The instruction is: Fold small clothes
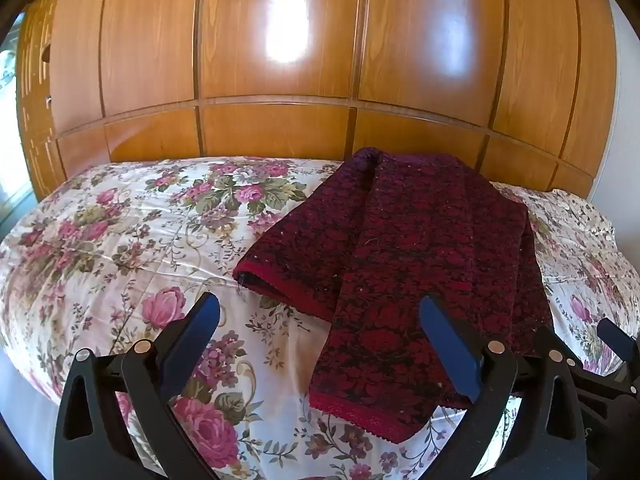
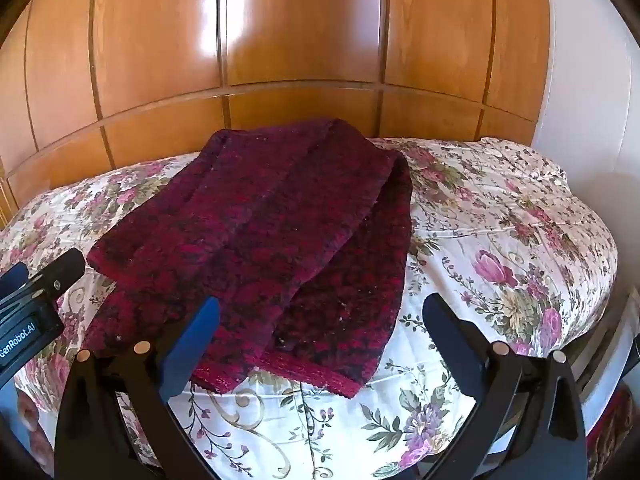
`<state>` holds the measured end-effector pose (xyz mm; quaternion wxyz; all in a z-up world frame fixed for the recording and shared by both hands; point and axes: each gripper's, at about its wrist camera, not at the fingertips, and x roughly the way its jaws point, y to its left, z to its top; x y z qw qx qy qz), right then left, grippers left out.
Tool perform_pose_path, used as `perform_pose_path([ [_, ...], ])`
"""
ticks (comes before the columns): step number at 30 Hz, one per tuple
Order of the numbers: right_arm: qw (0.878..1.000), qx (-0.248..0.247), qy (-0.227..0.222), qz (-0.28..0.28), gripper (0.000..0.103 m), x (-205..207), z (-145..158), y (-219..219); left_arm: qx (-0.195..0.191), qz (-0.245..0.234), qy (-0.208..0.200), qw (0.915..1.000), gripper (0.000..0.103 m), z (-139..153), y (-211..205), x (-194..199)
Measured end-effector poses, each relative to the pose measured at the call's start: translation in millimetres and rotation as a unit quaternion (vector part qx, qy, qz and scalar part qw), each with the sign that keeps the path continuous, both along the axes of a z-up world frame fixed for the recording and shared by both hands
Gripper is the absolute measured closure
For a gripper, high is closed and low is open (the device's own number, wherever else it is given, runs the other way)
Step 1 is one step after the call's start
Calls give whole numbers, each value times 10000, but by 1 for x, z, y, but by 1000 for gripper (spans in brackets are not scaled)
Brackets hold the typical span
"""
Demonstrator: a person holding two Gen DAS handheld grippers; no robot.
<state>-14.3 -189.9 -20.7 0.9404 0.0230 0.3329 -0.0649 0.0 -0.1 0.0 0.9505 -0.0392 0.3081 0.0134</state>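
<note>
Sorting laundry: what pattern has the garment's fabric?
Dark red and black floral garment; left wrist view.

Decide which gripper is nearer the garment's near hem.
Too close to call. The left gripper hangs open above the dark red garment, its right finger over the hem; the right gripper hangs open likewise, its left finger over it.

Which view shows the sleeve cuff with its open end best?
The left wrist view: the sleeve cuff of the dark red sweater lies unobstructed, opening visible. In the right wrist view it sits at the left edge, mostly hidden, opening unseen.
</note>
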Motion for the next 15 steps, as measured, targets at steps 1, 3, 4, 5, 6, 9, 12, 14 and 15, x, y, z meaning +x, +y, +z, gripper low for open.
perform_pose_path([
  [1,10000,0,14,-27,2,1,0,0,4,0,3,10000,4,0,0,0],
  [3,10000,59,39,60,2,2,0,-3,6,0,9,10000,4,0,0,0],
  [4,10000,59,48,59,2,2,0,-3,-1,-2,10,10000,4,0,0,0],
  [5,10000,46,53,60,2,1,0,-1,-9,-4,11,10000,4,0,1,0],
  [6,9999,47,64,69,2,1,0,-1,-11,-7,13,10000,4,0,1,0],
  [9,9999,85,78,87,2,4,-2,-1,0,9,3,10000,4,-2,0,2],
  [12,9999,66,68,105,2,5,-2,0,-7,10,1,10000,4,-3,0,3],
  [14,9999,75,68,106,2,4,-2,0,10,-16,17,10000,4,-3,-3,1],
  [15,9999,74,74,110,2,5,-2,0,8,-19,23,10000,4,-3,-2,2],
])
